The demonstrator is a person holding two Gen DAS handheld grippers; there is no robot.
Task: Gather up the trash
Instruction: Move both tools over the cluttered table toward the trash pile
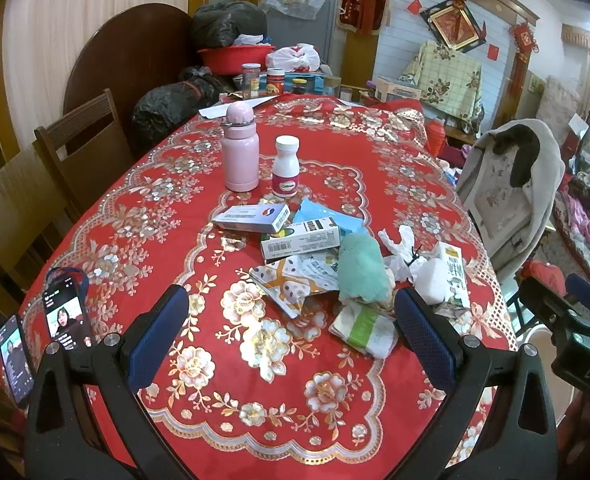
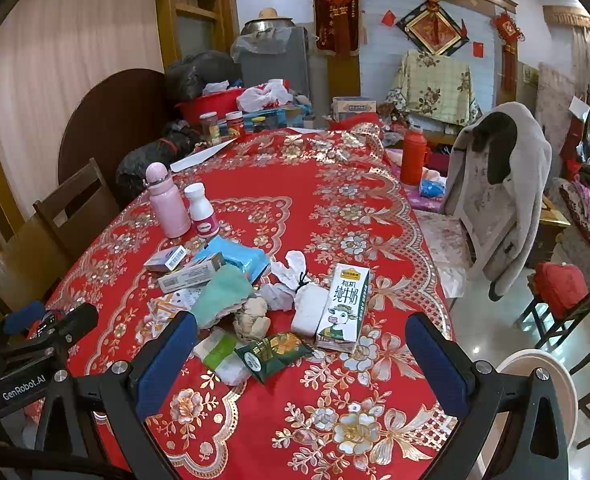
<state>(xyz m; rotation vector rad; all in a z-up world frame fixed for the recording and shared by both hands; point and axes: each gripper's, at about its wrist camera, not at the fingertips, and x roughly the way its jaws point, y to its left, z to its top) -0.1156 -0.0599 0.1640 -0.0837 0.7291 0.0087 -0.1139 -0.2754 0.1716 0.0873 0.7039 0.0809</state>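
A pile of trash lies mid-table on the red floral tablecloth (image 1: 183,248): a milk carton (image 2: 345,306), a dark green snack wrapper (image 2: 273,354), crumpled tissues (image 2: 291,276), a green-white packet (image 1: 365,330), small boxes (image 1: 301,238) and a patterned wrapper (image 1: 291,280). A teal cloth (image 1: 361,268) lies on the pile. My left gripper (image 1: 291,344) is open and empty, just in front of the pile. My right gripper (image 2: 303,360) is open and empty, its fingers on either side of the green wrapper and the carton's base, short of them.
A pink flask (image 1: 239,148) and a white pill bottle (image 1: 286,168) stand behind the pile. Two phones (image 1: 65,314) lean at the table's left edge. A white round bin (image 2: 535,392) sits on the floor right of the table. Chairs stand left and right.
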